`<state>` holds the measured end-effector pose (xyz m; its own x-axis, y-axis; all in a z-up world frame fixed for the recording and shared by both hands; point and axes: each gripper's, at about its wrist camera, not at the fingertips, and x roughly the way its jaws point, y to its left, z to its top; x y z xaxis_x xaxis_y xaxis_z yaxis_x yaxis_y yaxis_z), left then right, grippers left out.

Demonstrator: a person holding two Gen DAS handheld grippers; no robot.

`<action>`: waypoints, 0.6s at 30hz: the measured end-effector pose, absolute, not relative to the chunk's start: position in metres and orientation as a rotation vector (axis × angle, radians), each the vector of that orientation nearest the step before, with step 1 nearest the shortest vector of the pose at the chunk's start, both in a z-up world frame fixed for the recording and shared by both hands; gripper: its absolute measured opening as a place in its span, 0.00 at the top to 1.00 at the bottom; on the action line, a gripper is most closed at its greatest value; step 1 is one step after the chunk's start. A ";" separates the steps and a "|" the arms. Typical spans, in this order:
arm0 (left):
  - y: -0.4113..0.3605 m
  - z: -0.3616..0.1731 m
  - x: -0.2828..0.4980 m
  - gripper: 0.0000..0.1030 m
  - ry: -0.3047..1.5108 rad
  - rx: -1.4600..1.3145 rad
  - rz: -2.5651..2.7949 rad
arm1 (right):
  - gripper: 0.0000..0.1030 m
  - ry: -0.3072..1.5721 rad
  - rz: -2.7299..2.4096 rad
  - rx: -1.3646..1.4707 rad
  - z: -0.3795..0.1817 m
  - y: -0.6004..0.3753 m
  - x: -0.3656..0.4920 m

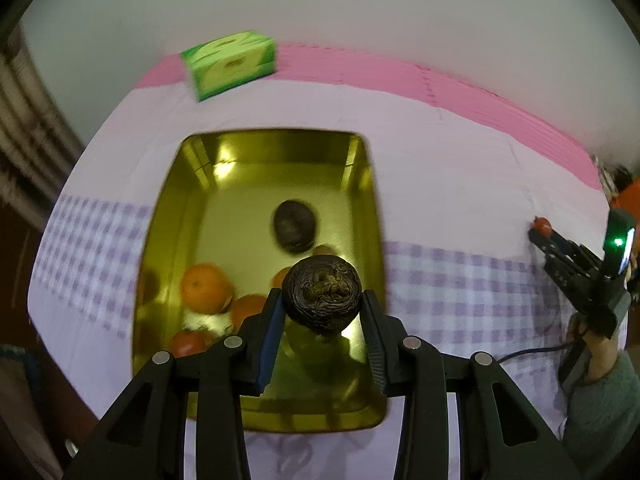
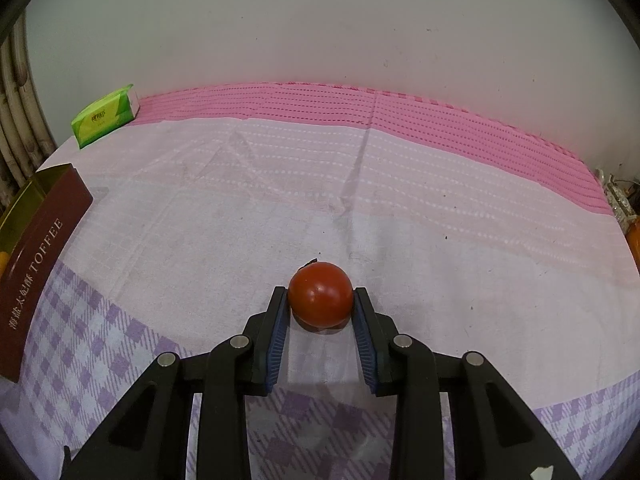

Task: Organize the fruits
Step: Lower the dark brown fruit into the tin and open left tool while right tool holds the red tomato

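Meanwhile the left gripper (image 1: 322,308) held a wrinkled dark passion fruit (image 1: 322,299) clamped over the gold tin (image 1: 168,200), while the right gripper (image 2: 320,306) pinched a smooth, likely slippery red tomato (image 2: 320,300) at its widest girth on the worktop.

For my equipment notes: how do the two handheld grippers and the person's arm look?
Both the left gripper and the right gripper are matte black plastic with triangular cut-outs, round silver pins and ribbed blue finger pads. The left view shows a green light, a dark cable and a fuzzy grey-green sleeve.
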<state>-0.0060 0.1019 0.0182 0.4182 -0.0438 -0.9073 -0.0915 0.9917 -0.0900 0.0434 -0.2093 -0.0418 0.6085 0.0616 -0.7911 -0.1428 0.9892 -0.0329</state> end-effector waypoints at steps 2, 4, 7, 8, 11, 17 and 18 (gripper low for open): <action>0.111 0.015 -0.010 0.62 1.143 -0.142 0.051 | 0.70 0.909 0.118 -0.097 -0.042 -0.209 0.044; 0.118 0.013 -0.014 0.62 1.146 -0.148 0.067 | 0.70 0.909 0.118 -0.097 -0.042 -0.209 0.044; 0.129 0.011 -0.017 0.62 1.149 -0.167 0.091 | 0.70 0.909 0.118 -0.098 -0.042 -0.209 0.044; 0.132 0.010 -0.018 0.62 1.149 -0.170 0.098 | 0.70 0.909 0.118 -0.098 -0.042 -0.209 0.044; 0.140 0.006 -0.022 0.62 1.153 -0.178 0.115 | 0.70 0.909 0.118 -0.098 -0.043 -0.209 0.044; 0.148 -0.002 -0.027 0.62 1.170 -0.197 0.134 | 0.70 0.909 0.118 -0.099 -0.042 -0.209 0.044; 0.149 -0.003 -0.028 0.62 1.157 -0.203 0.141 | 0.70 0.909 0.118 -0.098 -0.042 -0.209 0.044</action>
<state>-0.0275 0.1486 -0.0027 0.3962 0.0058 -0.9181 -0.2148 0.9728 -0.0865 0.0439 -0.2088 -0.0425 0.6087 0.0603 -0.7911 -0.1435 0.9890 -0.0350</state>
